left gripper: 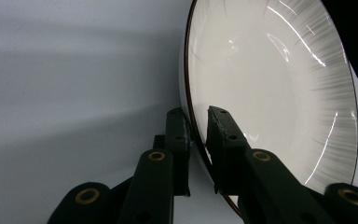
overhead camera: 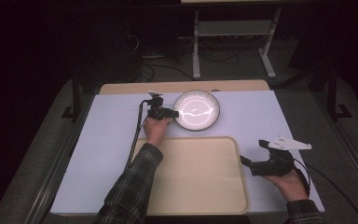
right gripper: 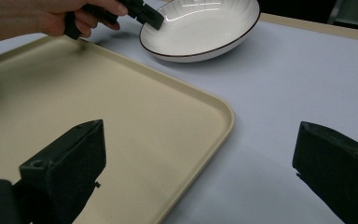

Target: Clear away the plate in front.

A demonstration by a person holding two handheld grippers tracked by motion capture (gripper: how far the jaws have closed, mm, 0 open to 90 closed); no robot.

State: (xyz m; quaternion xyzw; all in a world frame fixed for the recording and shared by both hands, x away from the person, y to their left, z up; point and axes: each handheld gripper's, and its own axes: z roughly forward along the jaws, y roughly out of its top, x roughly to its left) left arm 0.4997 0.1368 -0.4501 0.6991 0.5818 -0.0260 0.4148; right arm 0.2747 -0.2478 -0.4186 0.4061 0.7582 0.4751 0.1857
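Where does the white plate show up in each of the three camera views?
High view: plate upper middle, beyond the tray.
Left gripper view: plate fills the right half, rim between the jaws of the left gripper.
Right gripper view: plate top middle.
Shared landmark: the plate's dark rim.

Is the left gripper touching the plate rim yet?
Touching. In the left gripper view the left gripper straddles the rim of the white plate, one jaw outside, one inside, pressed against it.
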